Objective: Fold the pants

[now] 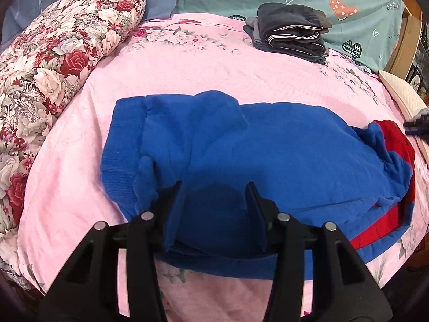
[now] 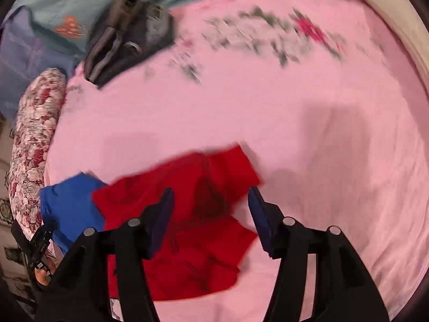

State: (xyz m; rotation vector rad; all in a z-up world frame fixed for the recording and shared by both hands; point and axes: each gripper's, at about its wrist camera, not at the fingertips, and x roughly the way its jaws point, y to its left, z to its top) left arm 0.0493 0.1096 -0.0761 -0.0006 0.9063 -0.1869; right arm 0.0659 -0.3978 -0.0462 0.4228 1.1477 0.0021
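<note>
The bed (image 1: pixel 219 69) was covered by a pink flowered sheet, on which everything else lay. A rolled floral quilt (image 1: pixel 53 61) was pushed to the nine o'clock edge, presumably to leave the middle free for folding. The blue pants (image 1: pixel 241 147) were spread across the centre in the left wrist view, with their red section (image 1: pixel 394 136) at three o'clock. A stack of dark folded clothes (image 1: pixel 292 32) was parked at one o'clock, near the pillows, judged to be finished items kept out of the way.

The left claw (image 1: pixel 214 196) was seen at six o'clock, half open over a bulge of blue fabric; whether the pads pressed it could not be told. It was probably placed there to steady the near edge. The right claw (image 2: pixel 210 204) was held wide above the red cloth, which lay loose between the jaws and touched by neither, seemingly poised for a fresh grasp.
</note>
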